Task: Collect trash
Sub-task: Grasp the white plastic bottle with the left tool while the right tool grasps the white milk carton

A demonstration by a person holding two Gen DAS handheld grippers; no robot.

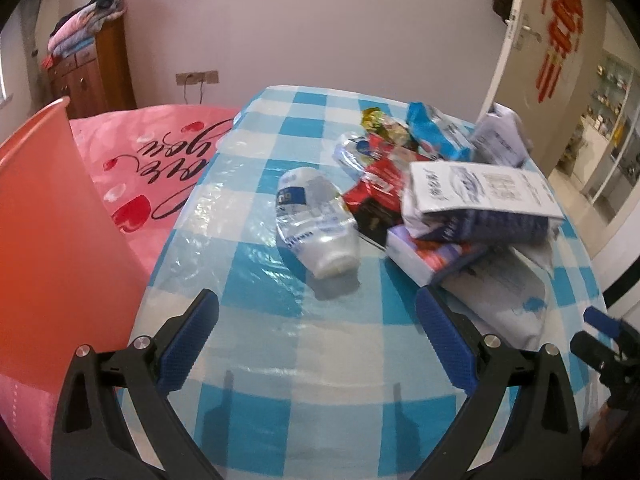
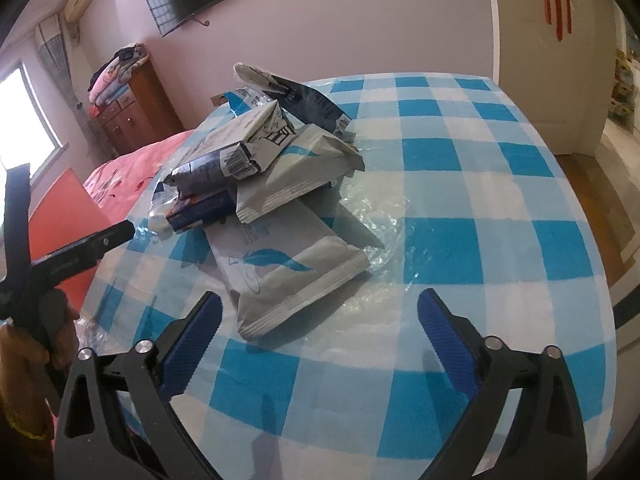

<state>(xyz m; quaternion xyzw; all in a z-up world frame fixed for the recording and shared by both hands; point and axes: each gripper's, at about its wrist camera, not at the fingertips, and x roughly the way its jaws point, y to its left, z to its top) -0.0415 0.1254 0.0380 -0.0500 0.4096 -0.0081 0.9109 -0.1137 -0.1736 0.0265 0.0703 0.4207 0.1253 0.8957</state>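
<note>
Two open claws over a table of trash

We held the left gripper [image 1: 316, 320] and the right gripper [image 2: 320, 320] wide and empty above the checked tablecloth [image 2: 500, 240], probably to pick first targets: the crushed plastic bottle [image 1: 316, 224] lay just ahead of the left jaws, the white feather-print packet [image 2: 288, 276] near the right's, and the orange bin [image 1: 52, 216] stood left, likely the drop-off point.

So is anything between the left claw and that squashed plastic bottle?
Nothing visible. Only bare checked tablecloth lies between the open left gripper and the crushed bottle. The pile of wrappers lies beside the bottle, not in front.
</note>
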